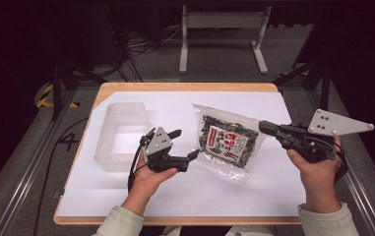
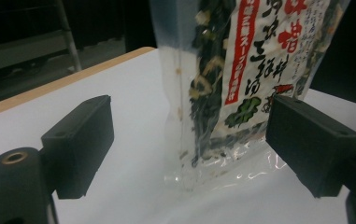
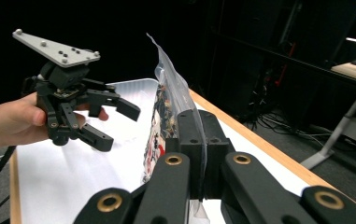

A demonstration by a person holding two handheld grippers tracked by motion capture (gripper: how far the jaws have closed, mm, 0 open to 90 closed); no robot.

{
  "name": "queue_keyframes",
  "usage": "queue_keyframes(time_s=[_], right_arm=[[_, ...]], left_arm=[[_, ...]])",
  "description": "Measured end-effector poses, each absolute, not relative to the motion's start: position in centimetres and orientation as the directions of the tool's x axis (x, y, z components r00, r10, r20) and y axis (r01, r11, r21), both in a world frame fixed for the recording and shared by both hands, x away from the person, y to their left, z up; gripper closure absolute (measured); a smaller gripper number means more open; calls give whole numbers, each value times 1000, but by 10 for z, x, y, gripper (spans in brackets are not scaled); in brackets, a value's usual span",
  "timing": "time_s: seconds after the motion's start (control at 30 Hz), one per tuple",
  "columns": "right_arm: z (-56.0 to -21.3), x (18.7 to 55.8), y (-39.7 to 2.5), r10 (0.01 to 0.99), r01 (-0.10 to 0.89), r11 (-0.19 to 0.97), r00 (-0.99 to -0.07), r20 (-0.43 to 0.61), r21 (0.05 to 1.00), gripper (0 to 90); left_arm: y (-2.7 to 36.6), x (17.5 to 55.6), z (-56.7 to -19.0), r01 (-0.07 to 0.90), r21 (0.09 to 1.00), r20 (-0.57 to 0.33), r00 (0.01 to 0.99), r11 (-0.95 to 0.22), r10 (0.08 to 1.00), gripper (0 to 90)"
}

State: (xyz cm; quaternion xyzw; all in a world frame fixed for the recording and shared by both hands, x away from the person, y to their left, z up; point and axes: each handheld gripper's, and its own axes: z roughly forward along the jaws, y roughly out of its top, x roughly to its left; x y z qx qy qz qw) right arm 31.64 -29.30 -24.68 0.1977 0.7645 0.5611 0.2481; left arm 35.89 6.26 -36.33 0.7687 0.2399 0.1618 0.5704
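Risk: the pouch [image 1: 228, 144], lifted off the table [image 1: 273, 196] and hanging edge-up beside the tub [image 1: 121, 135], is pinched at one thin margin only, so the slick film could slip or tear if pulled. The right gripper [image 3: 202, 154] is clenched on that margin, hand level. The left gripper [image 2: 189, 140] stands released, jaws straddling the pouch's lower corner without contact.

Both grippers are black linkage builds with brass-coloured pivot bushings – left gripper [image 1: 185, 145], right gripper [image 1: 265, 128]. Each carries a grey three-cornered plate studded with small screws, and a black cable trails off the left one. The person wears pale greenish-grey sleeves [image 1: 327, 222], cuffed at the wrist.
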Motion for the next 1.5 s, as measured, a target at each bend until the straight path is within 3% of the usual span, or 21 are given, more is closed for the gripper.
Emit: queue_keyframes(time_s=[0.4, 0.67, 0.87, 0.93, 1.13, 1.5], right_arm=[[-245, 307, -282, 521, -5, 300, -837, -168, 954, 900], [-246, 304, -277, 492, -23, 275, -855, -161, 961, 900], [-249, 307, -277, 485, -23, 249, -862, -146, 968, 900], [-250, 308, -278, 486, -22, 246, -862, -143, 969, 900], [-253, 308, -280, 493, -18, 230, -860, -133, 973, 900], [-257, 308, -287, 539, -17, 224, -831, -139, 974, 900]], left_arm=[[55, 357, -359, 168, 959, -42, 880, -227, 473, 120], [50, 354, -356, 132, 970, -32, 901, -204, 433, 238], [50, 355, -355, 122, 971, -20, 898, -207, 439, 229], [48, 360, -356, 161, 961, -59, 913, -225, 403, 231], [46, 358, -358, 139, 971, -46, 906, -194, 420, 332], [48, 362, -365, 121, 983, -72, 946, -137, 316, 598]])
